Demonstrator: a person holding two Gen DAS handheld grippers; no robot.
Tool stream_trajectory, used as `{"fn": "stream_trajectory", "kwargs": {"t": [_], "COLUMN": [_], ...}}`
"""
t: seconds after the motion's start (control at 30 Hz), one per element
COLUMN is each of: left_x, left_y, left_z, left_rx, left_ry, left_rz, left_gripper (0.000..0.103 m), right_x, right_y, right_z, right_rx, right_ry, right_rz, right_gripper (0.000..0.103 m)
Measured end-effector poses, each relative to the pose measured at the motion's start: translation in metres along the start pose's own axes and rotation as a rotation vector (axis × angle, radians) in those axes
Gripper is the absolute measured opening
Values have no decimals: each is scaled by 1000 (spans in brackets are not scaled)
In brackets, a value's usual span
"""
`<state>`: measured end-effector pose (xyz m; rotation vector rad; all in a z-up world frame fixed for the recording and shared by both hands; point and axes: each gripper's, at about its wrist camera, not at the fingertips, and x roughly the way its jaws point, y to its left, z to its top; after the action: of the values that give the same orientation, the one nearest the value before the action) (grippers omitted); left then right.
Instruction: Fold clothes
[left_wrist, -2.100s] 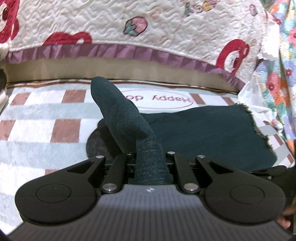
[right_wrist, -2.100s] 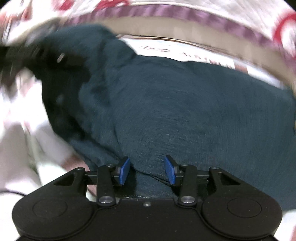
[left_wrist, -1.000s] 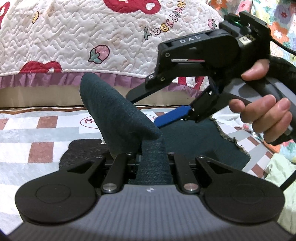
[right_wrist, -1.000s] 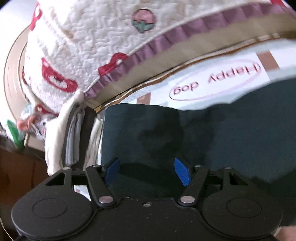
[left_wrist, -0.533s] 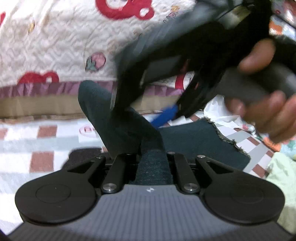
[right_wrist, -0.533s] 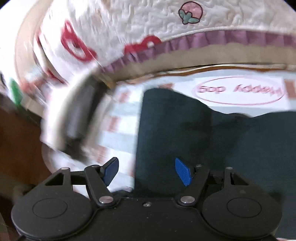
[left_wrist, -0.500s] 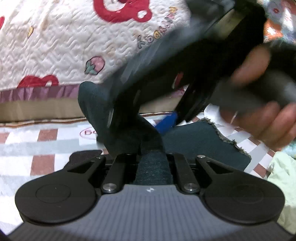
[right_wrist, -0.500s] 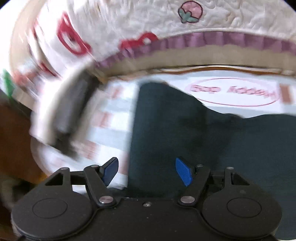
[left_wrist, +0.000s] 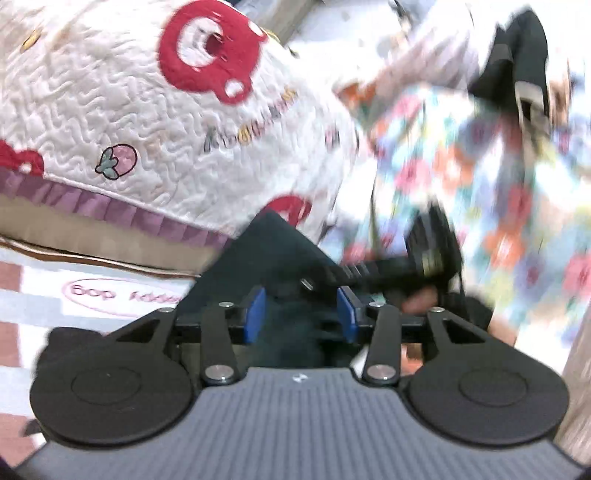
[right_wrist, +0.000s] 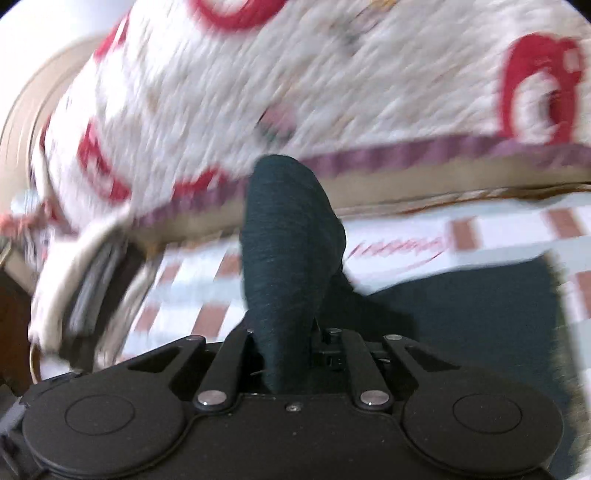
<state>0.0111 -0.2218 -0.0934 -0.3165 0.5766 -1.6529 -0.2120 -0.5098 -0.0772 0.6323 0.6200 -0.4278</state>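
— Checked sheet (right_wrist: 498, 236) with a "Happy dog" oval covers the bed, and a white quilt (left_wrist: 122, 110) with red shapes and a purple frill rises behind it. Where's the cloth?

— Dark teal cloth (right_wrist: 480, 306) lies on the sheet. One fold of it stands up in a hump right out of the right tongs (right_wrist: 291, 347), which are pressed together on it.

— And the left tongs (left_wrist: 301, 319)?

— Spread. Both blue pads (left_wrist: 255, 317) show with a gap between them, and the cloth's raised corner sits just past them. I can't tell if it touches either pad.

— Anything else there?

— A black device (left_wrist: 399, 267), blurred, just beyond the right pad, with part of a hand (left_wrist: 421, 297) under it. Flowered fabric (left_wrist: 480, 166) fills the right side, smeared by motion.
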Motion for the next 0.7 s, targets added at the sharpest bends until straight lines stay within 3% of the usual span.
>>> {"fn": "stream_trajectory", "kwargs": {"t": [0.1, 0.2, 0.3, 0.4, 0.5, 0.57, 0.63, 0.67, 0.7], "left_x": [38, 92, 144, 171, 177, 178, 186, 189, 189], "left_y": [18, 24, 21, 10, 5, 5, 8, 10, 13], "left_z": [-5, -30, -64, -92, -103, -103, -104, -106, -108], "left_rx": [-59, -73, -55, 1, 14, -7, -19, -15, -16], "left_ry": [50, 186, 344, 452, 455, 448, 501, 540, 558], "left_rz": [10, 30, 35, 31, 19, 15, 33, 57, 82], "left_gripper": [42, 42, 42, 42, 42, 42, 43, 43, 43], "right_x": [-19, -36, -16, 3, -2, -7, -7, -6, -4], "right_y": [-51, -103, -138, -162, -151, -140, -135, -134, -134], "right_z": [9, 17, 6, -6, 0, 11, 19, 23, 23], "right_rx": [52, 106, 180, 238, 199, 159, 70, 31, 27], "right_ry": [9, 21, 59, 69, 27, 19, 39, 50, 64], "right_rz": [-65, -127, -147, -167, -46, 67, 36, 7, -108], "right_gripper": [12, 15, 26, 26, 17, 16, 17, 26, 40]}}
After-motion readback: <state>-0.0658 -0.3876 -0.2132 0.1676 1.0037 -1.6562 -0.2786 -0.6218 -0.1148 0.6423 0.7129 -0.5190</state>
